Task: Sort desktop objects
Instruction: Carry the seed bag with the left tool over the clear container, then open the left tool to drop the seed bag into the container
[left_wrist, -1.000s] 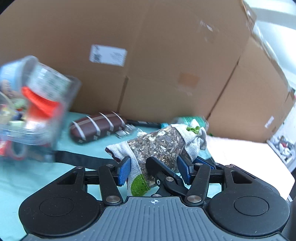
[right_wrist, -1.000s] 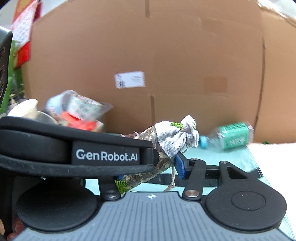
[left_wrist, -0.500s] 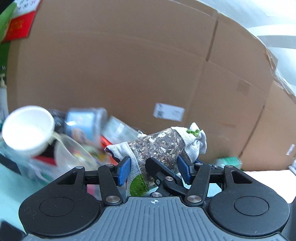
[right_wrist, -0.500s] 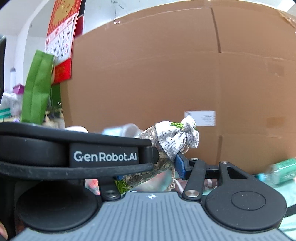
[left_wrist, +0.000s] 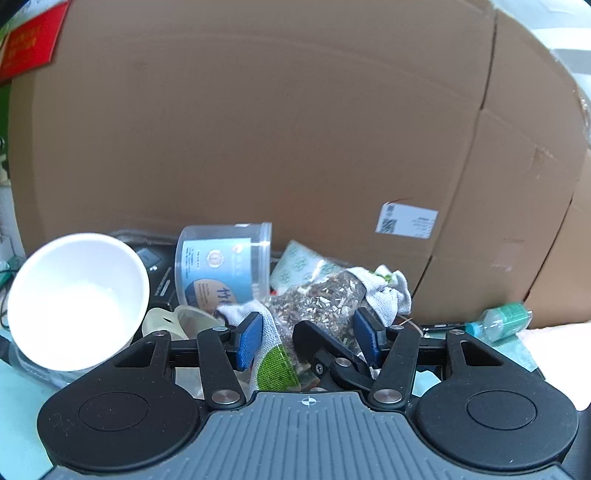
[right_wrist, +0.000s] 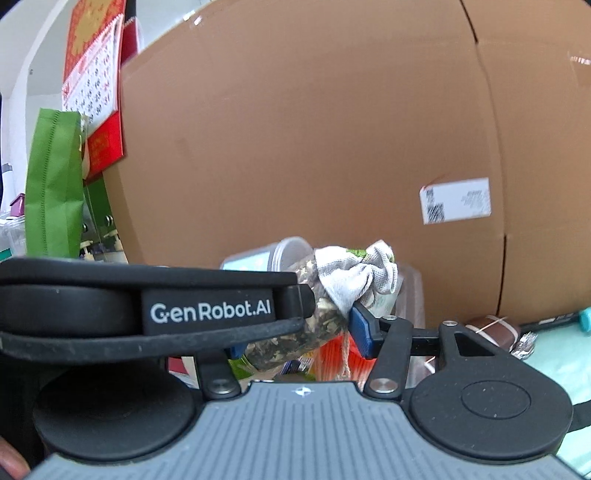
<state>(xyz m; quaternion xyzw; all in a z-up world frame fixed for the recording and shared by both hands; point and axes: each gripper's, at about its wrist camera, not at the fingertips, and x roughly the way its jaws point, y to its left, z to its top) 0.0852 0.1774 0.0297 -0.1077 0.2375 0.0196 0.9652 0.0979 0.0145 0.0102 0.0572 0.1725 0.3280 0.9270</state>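
Observation:
A sachet of dried herbs (left_wrist: 325, 299) with a clear window and white cloth ends hangs between both grippers. My left gripper (left_wrist: 308, 336) is shut on its lower, green-printed end. My right gripper (right_wrist: 297, 338) grips the tied cloth end (right_wrist: 347, 273). Its right blue pad touches the cloth, its left pad is hidden, and its jaws are opening slightly. One black finger of the right gripper (left_wrist: 317, 343) shows between the left jaws. The sachet hovers just in front of a cluttered clear bin (left_wrist: 33, 365).
In the bin are a white cup (left_wrist: 77, 299), a blue-labelled clear jar (left_wrist: 221, 266) and a patterned packet (left_wrist: 299, 262). A cardboard wall (left_wrist: 258, 129) stands close behind. A green-labelled bottle (left_wrist: 498, 321) and a brown case (right_wrist: 491, 328) lie to the right on the teal mat (right_wrist: 554, 354).
Both grippers carried the sachet leftward together. The brown case and bottle slid off to the right, and the bin with cup and jar now sits straight ahead.

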